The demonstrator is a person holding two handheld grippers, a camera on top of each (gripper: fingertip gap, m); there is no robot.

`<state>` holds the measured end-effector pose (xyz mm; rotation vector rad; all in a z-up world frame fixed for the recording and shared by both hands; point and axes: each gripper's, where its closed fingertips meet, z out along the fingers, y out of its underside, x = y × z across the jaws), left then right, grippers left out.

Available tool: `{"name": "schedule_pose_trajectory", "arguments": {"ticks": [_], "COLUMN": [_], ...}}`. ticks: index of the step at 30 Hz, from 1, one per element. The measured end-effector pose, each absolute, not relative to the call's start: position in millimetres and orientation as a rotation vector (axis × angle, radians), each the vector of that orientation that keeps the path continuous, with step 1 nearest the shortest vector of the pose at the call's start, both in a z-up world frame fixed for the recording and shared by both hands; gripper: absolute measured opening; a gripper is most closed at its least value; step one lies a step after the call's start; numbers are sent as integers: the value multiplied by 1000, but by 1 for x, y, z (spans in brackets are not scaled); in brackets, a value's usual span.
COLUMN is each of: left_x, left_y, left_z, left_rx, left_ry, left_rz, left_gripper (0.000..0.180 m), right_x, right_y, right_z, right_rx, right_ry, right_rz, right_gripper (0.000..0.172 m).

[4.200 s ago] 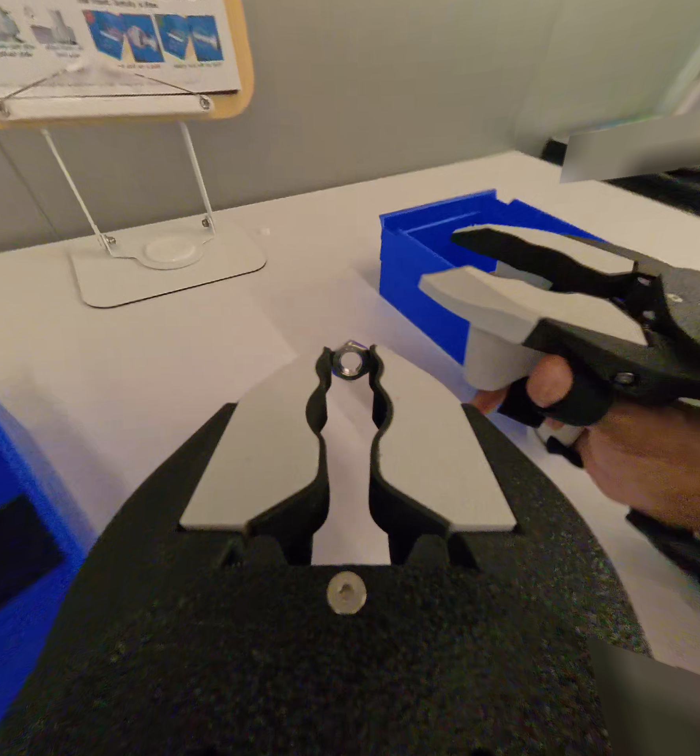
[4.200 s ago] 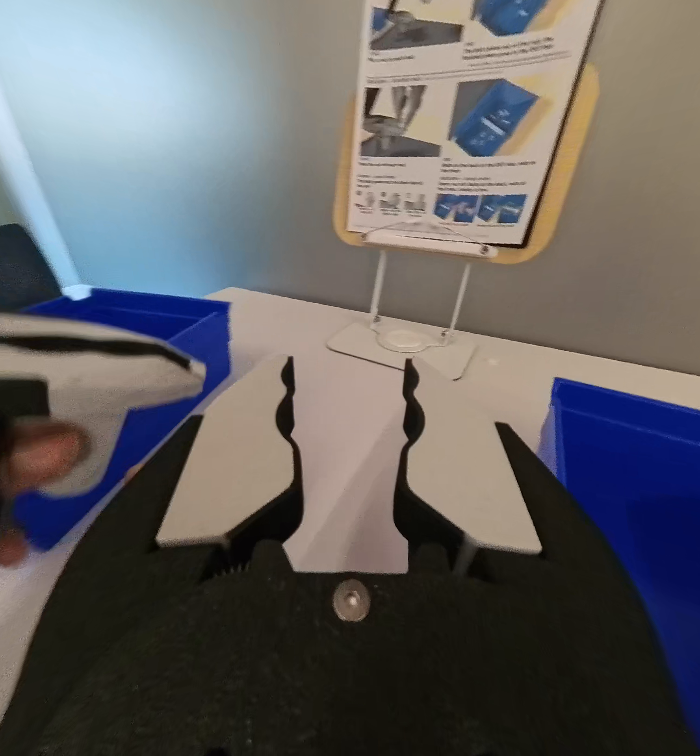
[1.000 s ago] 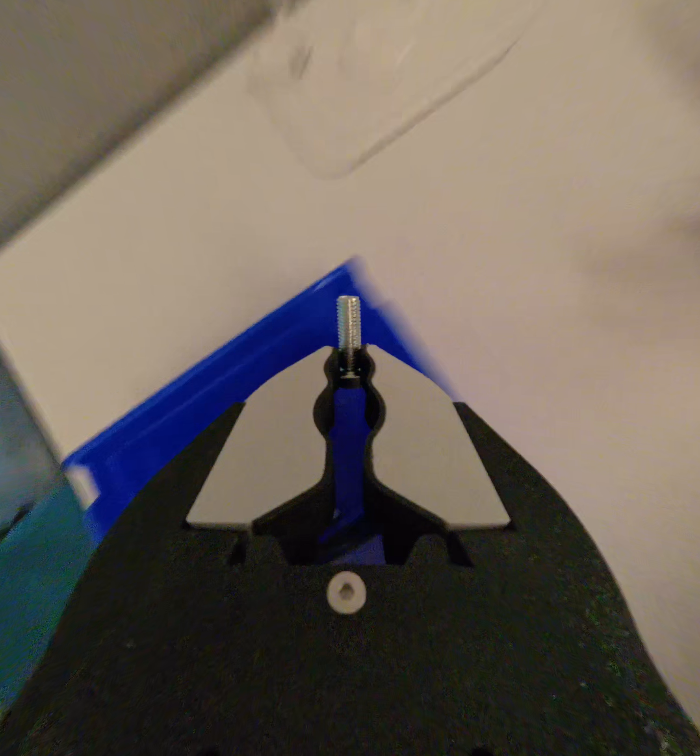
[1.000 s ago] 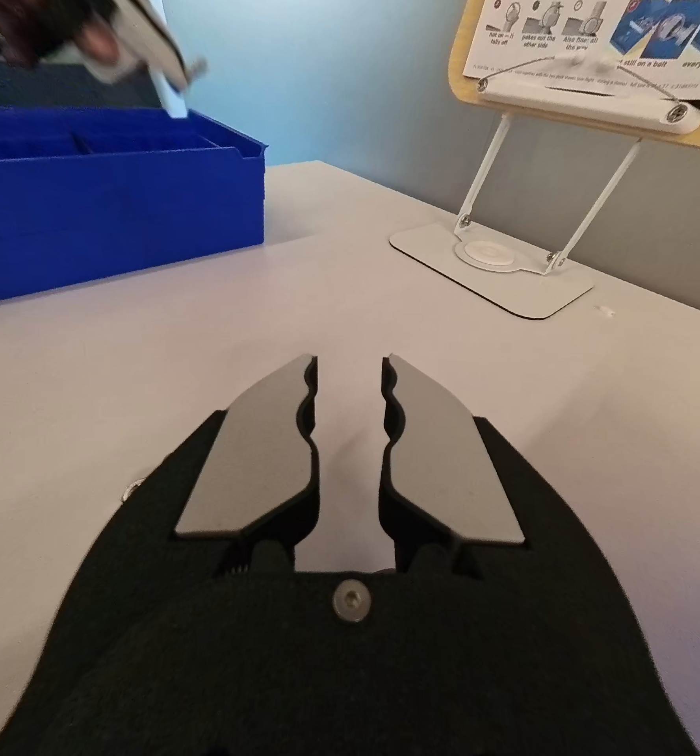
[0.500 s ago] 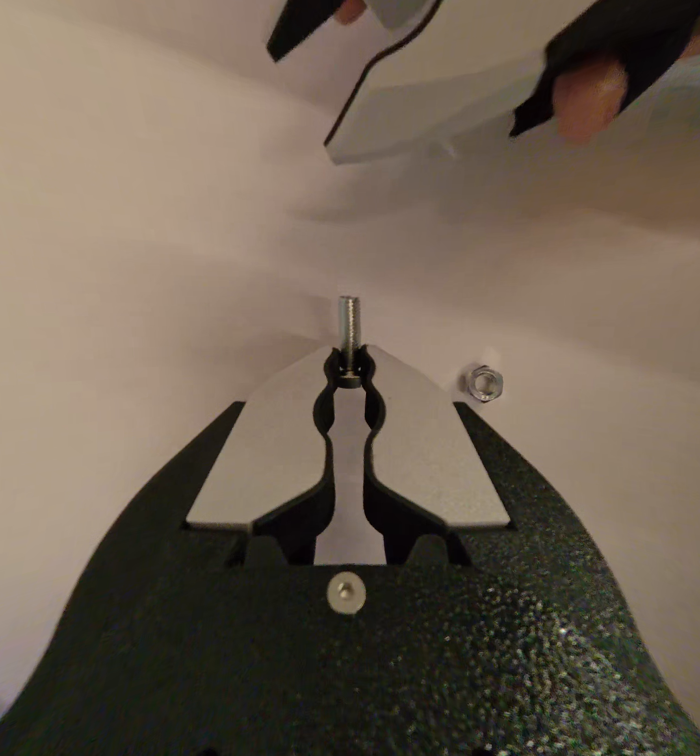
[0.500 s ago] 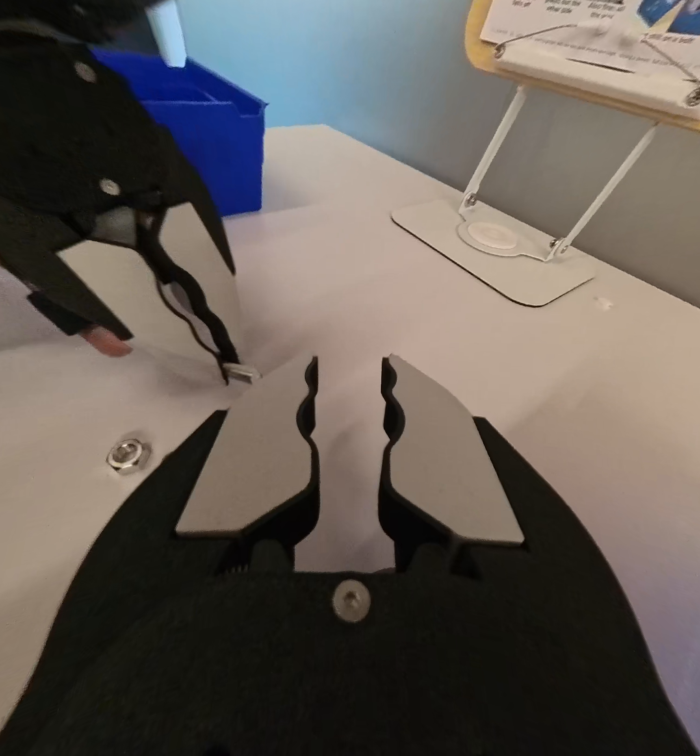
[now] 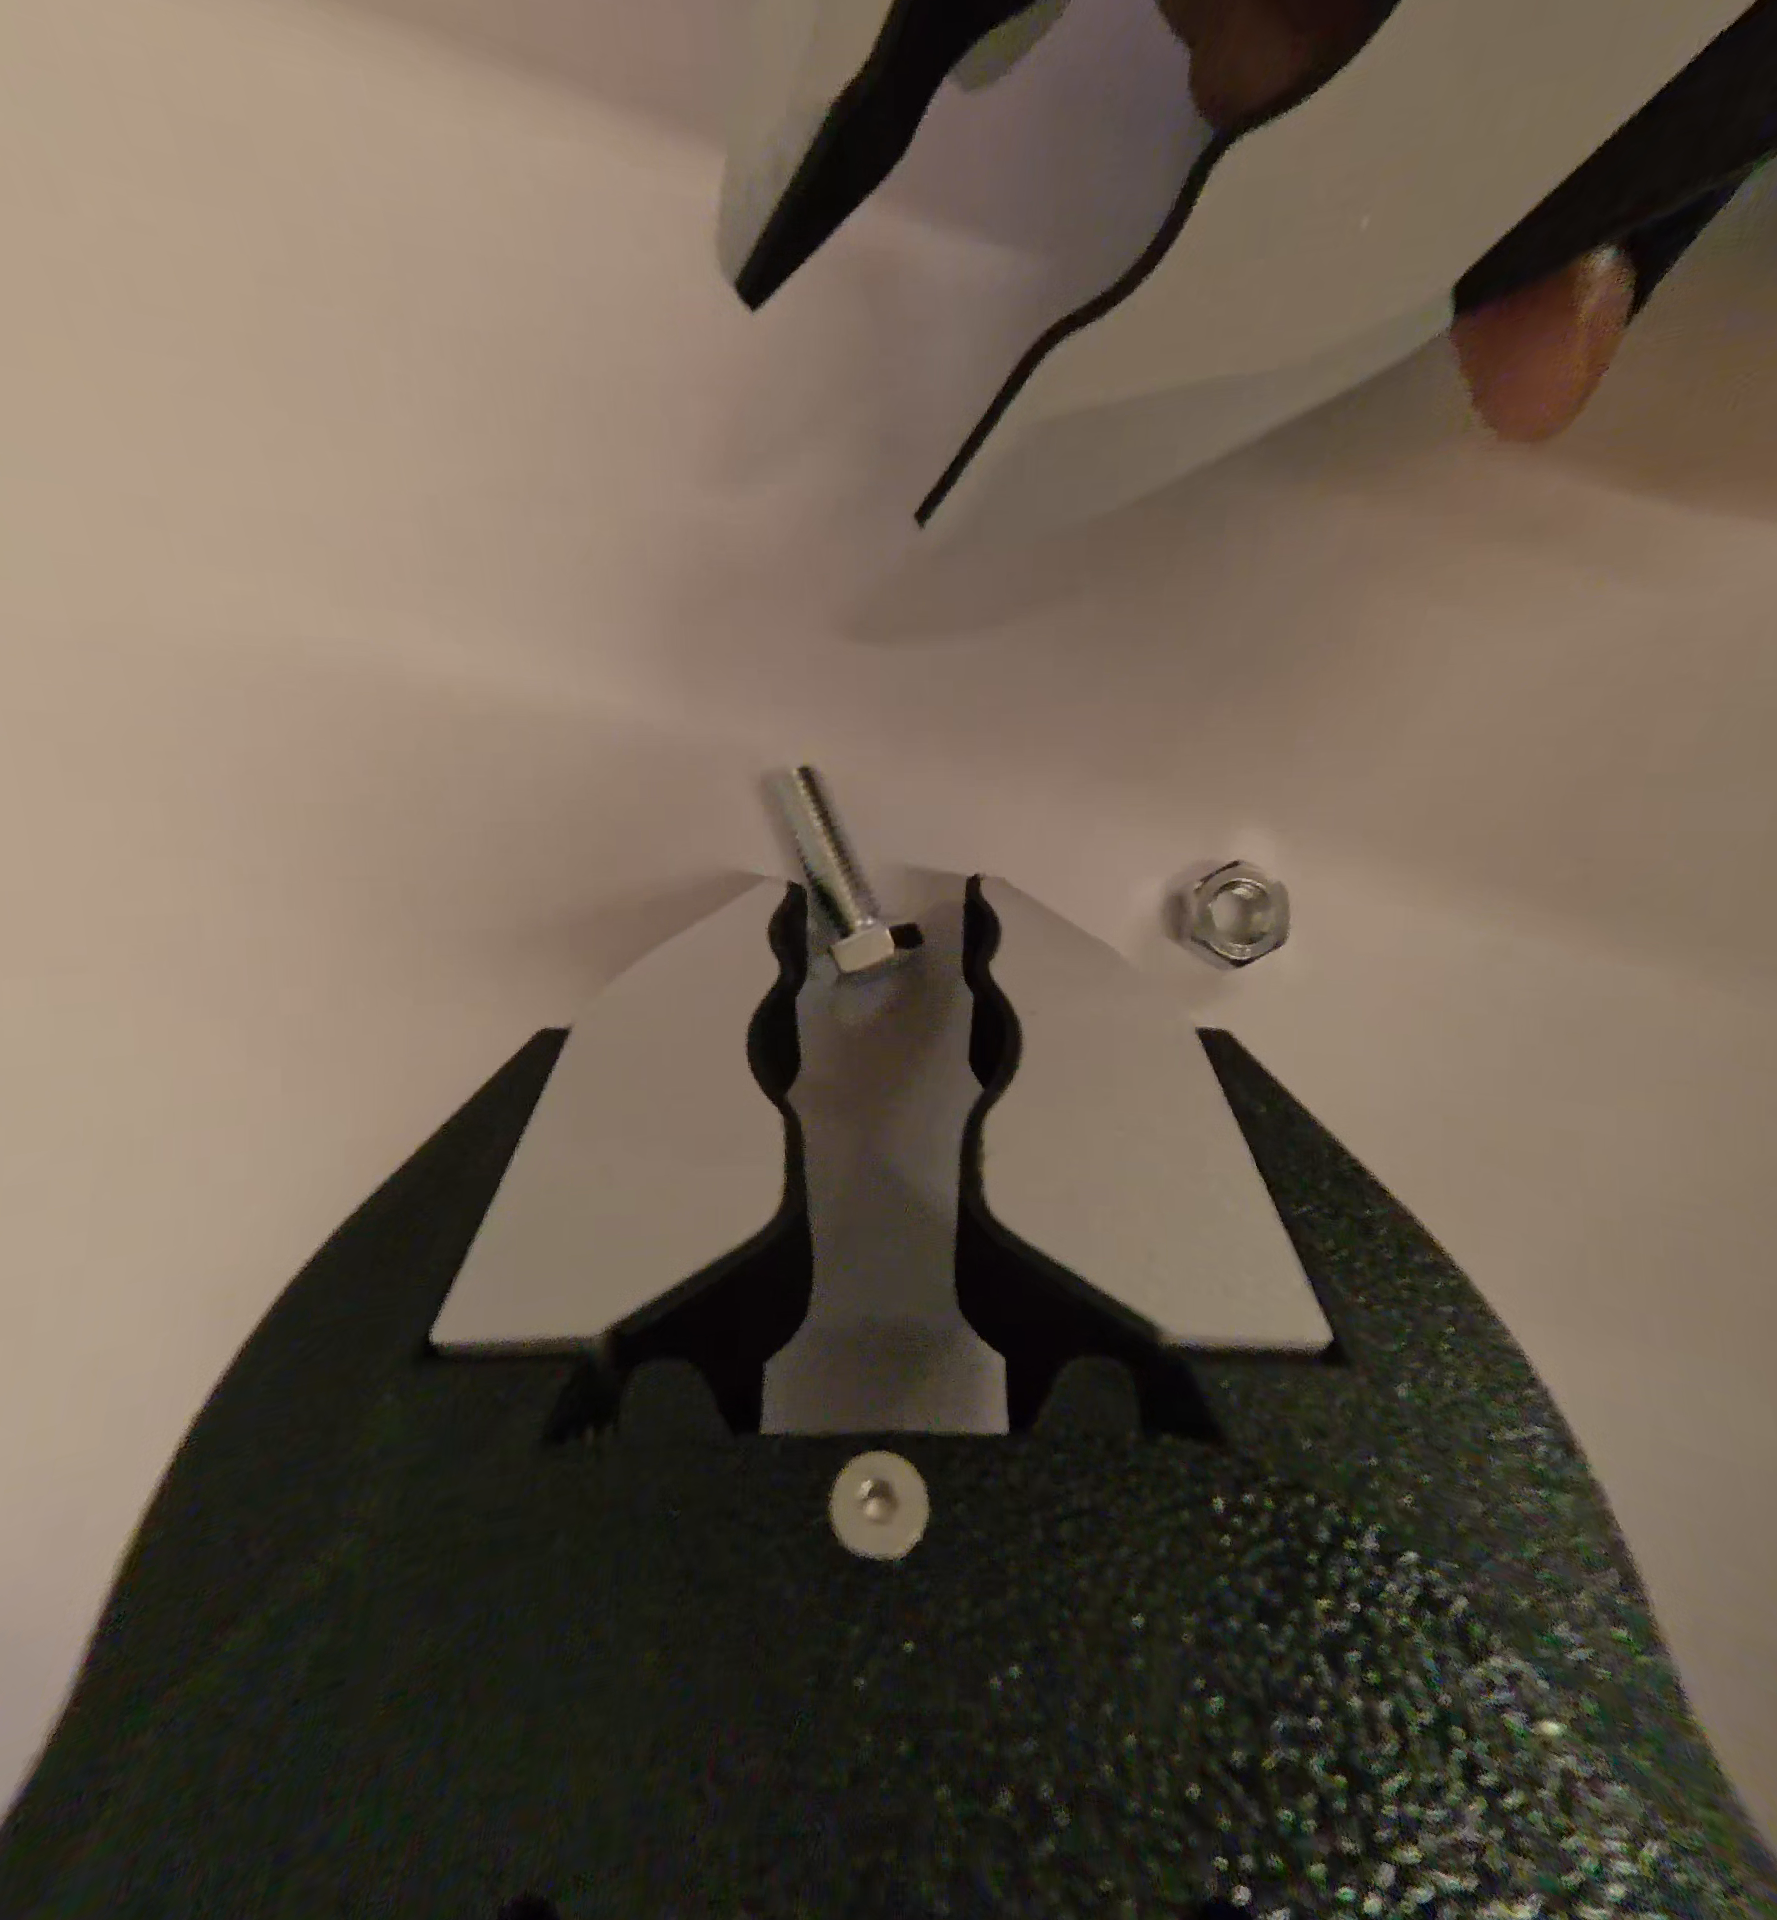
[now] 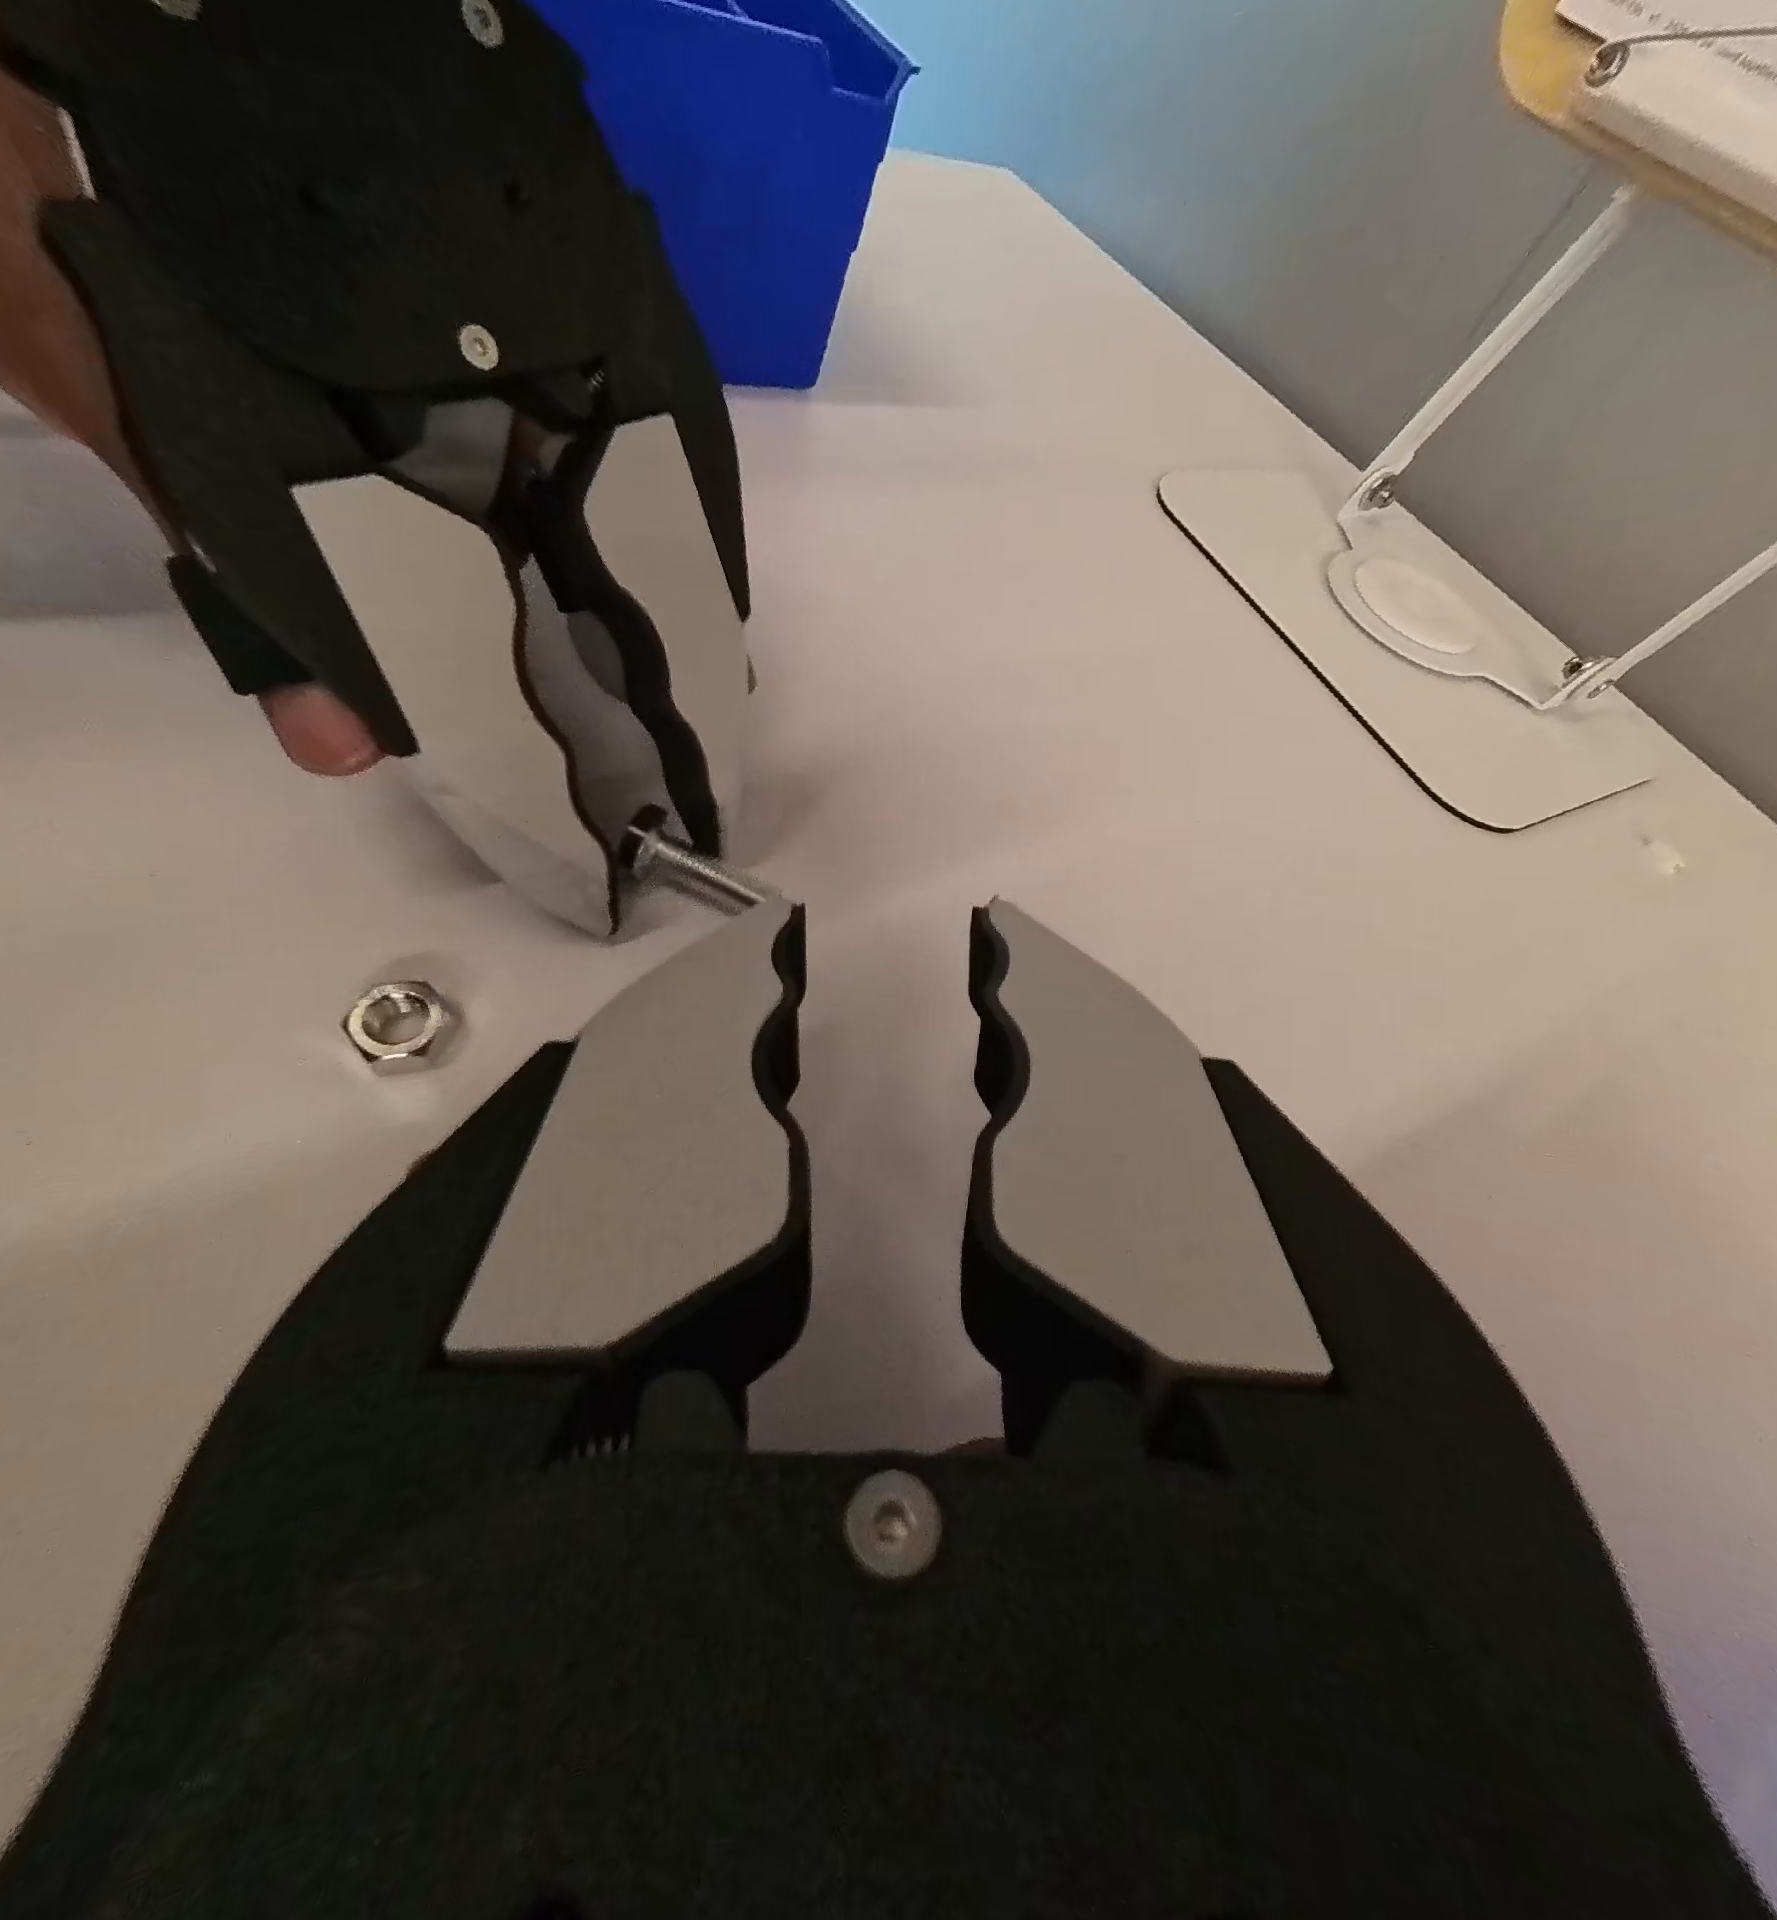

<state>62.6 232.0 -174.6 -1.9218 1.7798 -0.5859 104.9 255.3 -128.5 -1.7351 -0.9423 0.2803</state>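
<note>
My left gripper is open and points down at the white table. A silver hex bolt lies tilted on the table between its fingertips, close to the left finger, and the pads do not press on it. A silver hex nut lies on the table just right of that gripper. In the right wrist view the bolt sticks out from between the left gripper's tips, and the nut lies below and to the left. My right gripper is open and empty, its left tip close to the bolt's end.
A blue bin stands at the back left of the table. A white stand base with wire legs holds a wooden clipboard at the right. A person's fingers hold the left gripper. The tips of one gripper are about 7 cm away from the tips of the other. About 4 cm separates my left fingertips from the nut. My left wrist view looks at it from another angle.
The left gripper was shut on the bolt's head, carried it down to the table by the nut, then opened; the bolt now lies loose between its fingers. The right gripper stayed open.
</note>
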Motion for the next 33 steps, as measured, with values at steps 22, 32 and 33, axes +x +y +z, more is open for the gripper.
{"name": "schedule_pose_trajectory", "arguments": {"ticks": [22, 32, 33], "left_x": [73, 97, 97], "left_y": [254, 233, 232], "left_z": [-155, -113, -113], "left_rx": [-1686, -1191, -1183], "left_ry": [1625, 1541, 1552], "left_rz": [-660, -792, -785], "left_gripper": [19, 19, 19], "right_x": [109, 102, 99], "right_y": [251, 233, 230], "right_z": [-123, -103, -103], "right_rx": [-1735, -1768, -1765], "right_ry": [-891, -690, -711], "right_rz": [426, 1040, 1059], "right_gripper": [31, 31, 28]}}
